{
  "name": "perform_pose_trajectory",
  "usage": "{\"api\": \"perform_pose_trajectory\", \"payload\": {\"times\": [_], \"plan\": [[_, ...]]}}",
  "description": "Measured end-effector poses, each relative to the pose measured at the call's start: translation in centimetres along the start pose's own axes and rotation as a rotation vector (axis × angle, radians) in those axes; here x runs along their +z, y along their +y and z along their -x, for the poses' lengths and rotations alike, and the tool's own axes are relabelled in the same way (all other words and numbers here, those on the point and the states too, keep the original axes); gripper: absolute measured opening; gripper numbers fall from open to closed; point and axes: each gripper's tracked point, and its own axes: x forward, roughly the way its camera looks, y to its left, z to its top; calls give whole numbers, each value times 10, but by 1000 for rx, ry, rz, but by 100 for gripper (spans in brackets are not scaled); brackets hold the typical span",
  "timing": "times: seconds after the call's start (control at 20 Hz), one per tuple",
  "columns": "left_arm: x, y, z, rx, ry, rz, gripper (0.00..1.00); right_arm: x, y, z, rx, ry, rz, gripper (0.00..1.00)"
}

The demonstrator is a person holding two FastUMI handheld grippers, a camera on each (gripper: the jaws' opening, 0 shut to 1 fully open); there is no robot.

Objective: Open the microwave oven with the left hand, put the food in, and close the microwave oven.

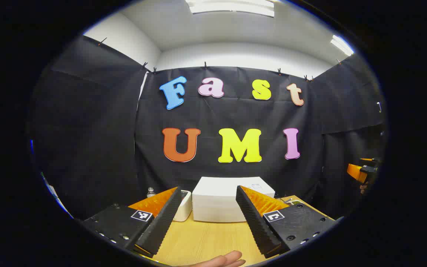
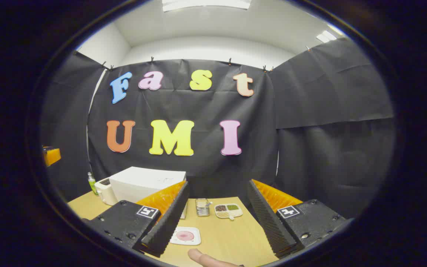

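A white microwave oven (image 1: 224,200) stands at the back of the wooden table (image 1: 206,241), seen from above and behind my left gripper (image 1: 208,217), whose jaws are open and empty, well short of it. In the right gripper view the microwave oven (image 2: 145,183) sits at the left. A white plate with pink food (image 2: 185,236) lies on the table (image 2: 228,241) just ahead of my right gripper (image 2: 217,217), which is open and empty. The other gripper's orange edge (image 1: 358,171) shows at far right of the left gripper view.
A small white appliance (image 2: 104,191) and a green bottle (image 2: 92,182) stand left of the microwave. A clear container (image 2: 201,207) and a divided dish of grains (image 2: 228,210) lie behind the plate. A fingertip (image 1: 224,259) shows at the bottom edge.
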Motion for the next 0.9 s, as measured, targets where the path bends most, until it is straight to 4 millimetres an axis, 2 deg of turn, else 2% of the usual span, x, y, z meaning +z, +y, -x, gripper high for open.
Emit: {"api": "perform_pose_trajectory", "payload": {"times": [0.05,0.15,0.2,0.25,0.3,0.35,0.4,0.45,0.5,0.55,0.65,0.7,0.75,0.8,0.85,0.9], "plan": [[1,-3,-1,-6,-2,8,93,1,-5,0,-3,-5,-6,100],[0,-5,0,-13,-5,14,93,4,-16,0,-16,-14,-20,100],[1,-7,0,-16,-6,11,93,7,-20,1,-19,-21,-26,93],[1,-9,-1,-21,-7,11,93,11,-23,1,-25,-30,-26,100],[2,-11,-1,-27,-6,16,93,15,-28,1,-36,-44,-20,93],[3,-13,0,-27,-12,20,93,19,-33,2,-48,-55,-11,93],[7,-13,1,-27,-21,19,93,21,-37,3,-58,-56,-3,100],[8,-14,1,-27,-23,19,93,18,-37,4,-62,-45,-2,100],[8,-14,1,-31,-23,22,93,17,-35,4,-55,-37,-9,93],[8,-16,1,-35,-23,29,93,17,-33,5,-46,-37,-16,100],[7,-16,-4,-40,-18,43,93,16,-34,5,-39,-39,-19,100],[5,-16,-6,-36,-17,49,93,15,-35,5,-38,-36,-24,94],[5,-13,-8,-22,-23,56,93,13,-35,4,-34,-32,-27,100],[4,-12,-12,-17,-29,63,93,12,-35,4,-28,-28,-28,100],[2,-18,-18,-27,-36,74,93,12,-37,2,-26,-28,-29,94],[-1,-24,-23,-45,-36,83,93,13,-39,2,-24,-29,-29,100]]}}
